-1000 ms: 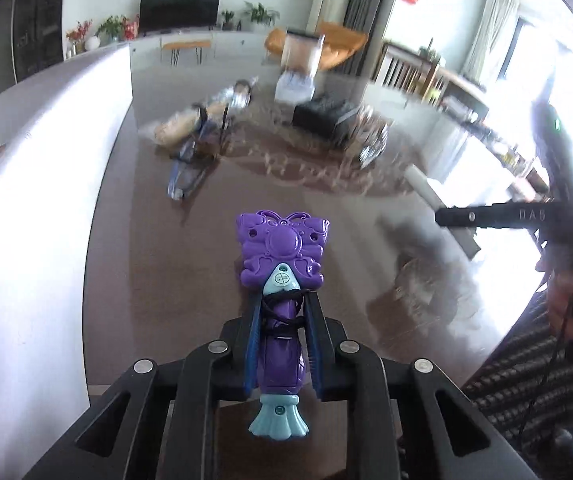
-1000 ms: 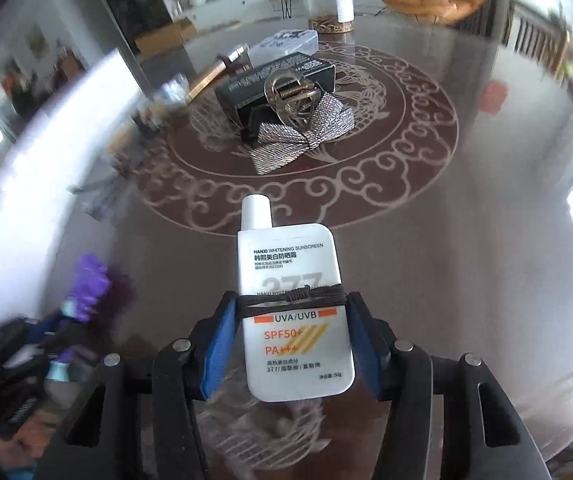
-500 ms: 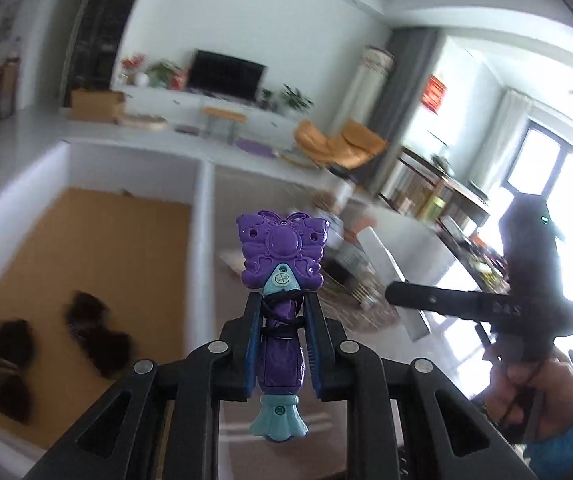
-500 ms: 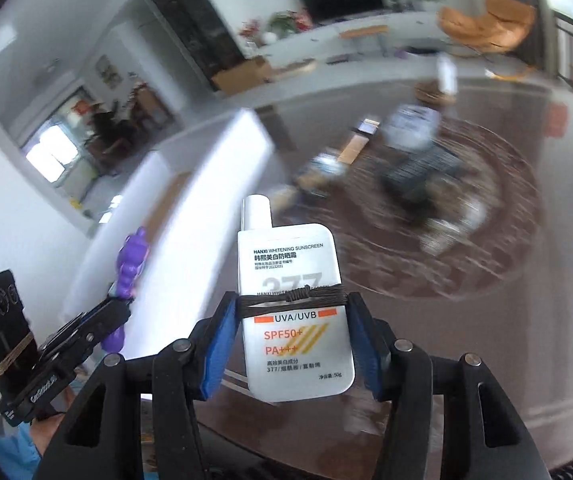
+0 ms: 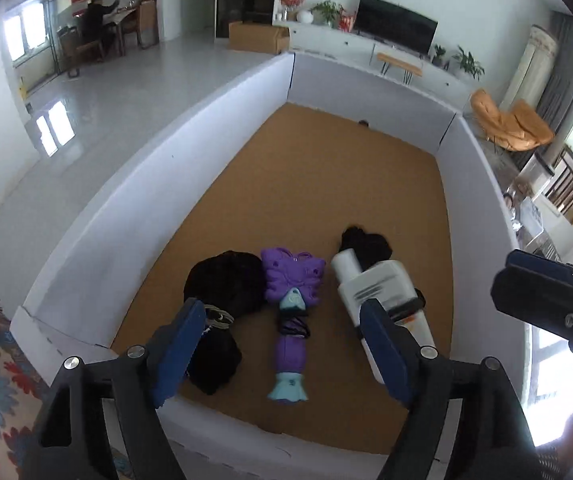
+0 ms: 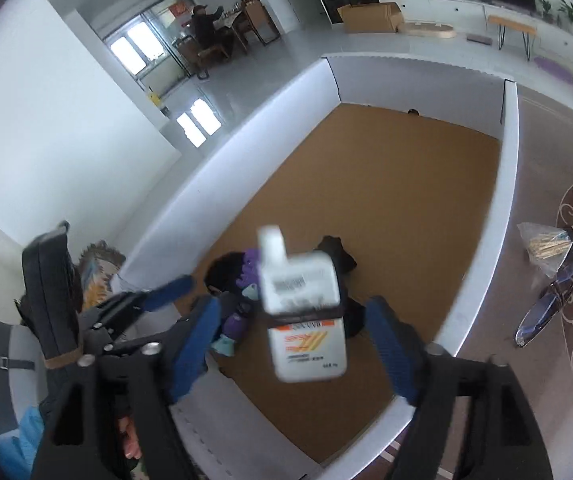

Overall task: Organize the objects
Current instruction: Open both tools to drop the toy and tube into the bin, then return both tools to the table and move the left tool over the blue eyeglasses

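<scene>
While both tools hang over the near end of the white-walled box (image 5: pixel 206 128), the purple toy (image 5: pixel 291 312) lies on its brown floor between two dark bundles (image 5: pixel 222 292), and the sunscreen tube (image 6: pixel 302 312) looks mid-drop beside it. Left tool (image 5: pixel 282 344) and right tool (image 6: pixel 298 344) gape wide, holding nothing; half a second ago each gripped its item. Glasses (image 6: pixel 554 292) and a bag wait on the table (image 6: pixel 534 360).

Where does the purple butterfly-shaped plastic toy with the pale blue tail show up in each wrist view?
Left wrist view: the purple butterfly-shaped plastic toy lies lower centre on the box's brown floor, between the open fingers, beside the white sunscreen tube.
Right wrist view: the toy is lower left of centre, partly hidden behind the blurred tube.
Shared landmark: the white-walled box.
</scene>
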The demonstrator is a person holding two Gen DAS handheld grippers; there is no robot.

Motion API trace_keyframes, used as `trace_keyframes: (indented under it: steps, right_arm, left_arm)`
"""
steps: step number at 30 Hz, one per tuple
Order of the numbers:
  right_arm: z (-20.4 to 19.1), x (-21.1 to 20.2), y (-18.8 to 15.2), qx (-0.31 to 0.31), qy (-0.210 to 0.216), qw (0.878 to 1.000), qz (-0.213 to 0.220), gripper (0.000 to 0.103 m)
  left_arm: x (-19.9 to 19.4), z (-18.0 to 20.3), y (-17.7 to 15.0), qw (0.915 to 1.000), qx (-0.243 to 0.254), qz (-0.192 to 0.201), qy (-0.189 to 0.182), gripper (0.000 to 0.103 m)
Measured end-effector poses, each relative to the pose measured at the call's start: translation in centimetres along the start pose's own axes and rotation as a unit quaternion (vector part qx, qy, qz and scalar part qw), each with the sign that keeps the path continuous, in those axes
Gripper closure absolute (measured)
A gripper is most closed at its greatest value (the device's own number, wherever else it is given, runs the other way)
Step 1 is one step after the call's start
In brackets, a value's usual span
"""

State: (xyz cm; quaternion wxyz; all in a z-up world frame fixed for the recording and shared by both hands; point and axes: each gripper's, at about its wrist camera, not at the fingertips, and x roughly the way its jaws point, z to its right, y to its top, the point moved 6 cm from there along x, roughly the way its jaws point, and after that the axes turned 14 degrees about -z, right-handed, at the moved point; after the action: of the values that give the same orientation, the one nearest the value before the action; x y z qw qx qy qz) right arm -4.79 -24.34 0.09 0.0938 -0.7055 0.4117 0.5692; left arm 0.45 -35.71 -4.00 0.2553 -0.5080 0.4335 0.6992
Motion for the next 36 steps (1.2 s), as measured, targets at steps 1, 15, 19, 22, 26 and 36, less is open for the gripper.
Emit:
trace_keyframes:
  steps: [1,15,19,22,26,36]
  right_arm:
    - [0.3,-0.5,-0.4,-0.006,-0.012,1.000,0.013,0.023]
    - [25.9,-6.5,-21.9,0.222,-0.250,0.939,0.084,0.001]
    - [29.0,-7.8,-27.0,0.278,-0.267,0.918,0.088,0.001]
    - [29.4,-8.9,-28.5,0.299,-0.266,0.911,0.101,0.001]
    - [29.9,-9.2,-28.2,0.287,-0.286,0.909,0.097,0.001]
    - [31.2,-8.4,-26.6,0.266,-0.297,0.914,0.072,0.000]
  left_arm:
    - [-0.3,0.4,0.1,0.9999,0.003,0.009,0.005,0.024]
    - [-5.4,22.2,-6.6,0.9643,0.213,0.044,-0.151,0.009]
    - [-2.8,28.9,-10.4,0.9455,0.280,0.009,-0.167,0.008]
    - [1.1,31.7,-11.6,0.9456,0.296,-0.002,-0.135,0.008]
    - [5.5,32.9,-10.9,0.9515,0.285,-0.018,-0.114,0.008]
    - [8.7,33.3,-9.6,0.9598,0.268,-0.002,-0.084,0.006]
